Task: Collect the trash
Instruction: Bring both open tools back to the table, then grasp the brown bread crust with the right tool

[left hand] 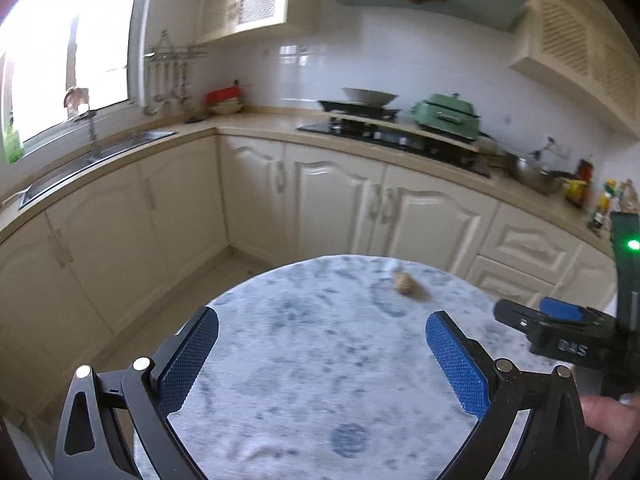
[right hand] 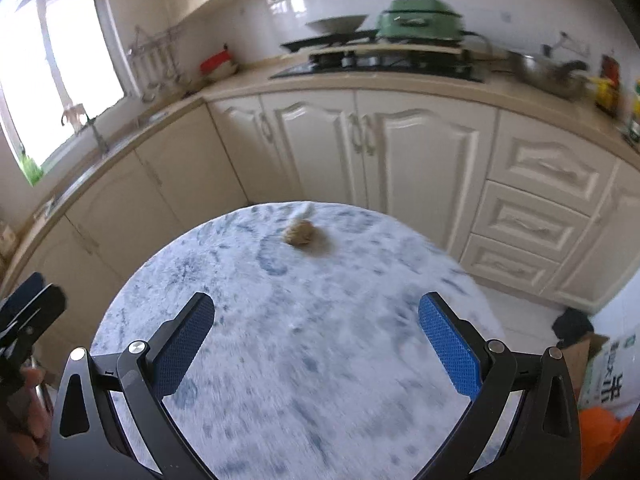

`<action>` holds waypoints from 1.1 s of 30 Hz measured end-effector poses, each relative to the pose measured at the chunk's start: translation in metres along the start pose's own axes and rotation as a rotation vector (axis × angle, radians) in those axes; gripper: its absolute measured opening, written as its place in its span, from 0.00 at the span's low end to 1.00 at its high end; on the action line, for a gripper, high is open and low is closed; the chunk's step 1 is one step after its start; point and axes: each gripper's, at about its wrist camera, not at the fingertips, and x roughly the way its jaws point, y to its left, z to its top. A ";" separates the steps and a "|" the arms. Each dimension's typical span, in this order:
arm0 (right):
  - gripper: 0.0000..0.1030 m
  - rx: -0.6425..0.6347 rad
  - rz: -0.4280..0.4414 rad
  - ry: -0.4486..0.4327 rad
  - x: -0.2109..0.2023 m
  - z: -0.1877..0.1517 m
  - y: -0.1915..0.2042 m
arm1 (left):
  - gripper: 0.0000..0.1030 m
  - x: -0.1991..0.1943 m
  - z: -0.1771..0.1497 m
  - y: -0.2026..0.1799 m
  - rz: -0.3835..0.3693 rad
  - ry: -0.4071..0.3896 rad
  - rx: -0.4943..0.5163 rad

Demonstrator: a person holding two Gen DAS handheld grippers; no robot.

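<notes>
A small crumpled brownish wad of trash [left hand: 407, 285] [right hand: 301, 233] lies near the far edge of a round table covered in a blue-and-white cloth [left hand: 304, 360] [right hand: 304, 340]. My left gripper [left hand: 322, 330] hovers over the near part of the table, open, nothing between its blue pads. My right gripper [right hand: 316, 316] is also open and empty, the wad well ahead of it. In the left wrist view the right gripper's body [left hand: 560, 332] shows at the right edge; the left one [right hand: 24, 312] shows at the left edge of the right wrist view.
Cream kitchen cabinets [left hand: 332, 200] wrap around behind the table, with a sink [left hand: 100, 152], a stove [left hand: 392, 132], a green pot [left hand: 446, 114] and bottles [left hand: 580, 188] on the counter. On the floor at right lie a printed bag [right hand: 608, 372] and something orange [right hand: 600, 432].
</notes>
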 end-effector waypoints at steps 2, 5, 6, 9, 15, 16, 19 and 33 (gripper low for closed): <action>1.00 -0.013 -0.006 0.028 0.030 0.009 0.011 | 0.99 0.011 0.003 0.006 0.013 0.013 -0.013; 1.00 -0.022 -0.012 0.058 0.066 0.018 0.018 | 0.99 0.036 0.010 0.014 0.026 0.034 -0.026; 1.00 -0.027 -0.016 0.070 0.080 0.021 0.021 | 0.99 0.049 0.014 0.018 0.029 0.039 -0.030; 0.99 -0.037 -0.036 0.097 0.113 0.026 0.023 | 0.99 0.086 0.023 0.026 0.030 0.064 -0.042; 0.79 -0.031 -0.061 0.123 0.158 0.038 0.022 | 0.99 0.138 0.034 0.032 0.025 0.108 -0.056; 0.75 -0.032 -0.058 0.137 0.167 0.039 0.021 | 0.99 0.143 0.035 0.033 0.024 0.113 -0.056; 0.58 -0.047 -0.061 0.150 0.183 0.042 0.024 | 0.99 0.156 0.033 0.032 0.025 0.121 -0.058; 0.31 -0.037 0.067 0.137 0.175 0.031 0.016 | 0.99 0.158 0.024 0.021 0.025 0.143 -0.039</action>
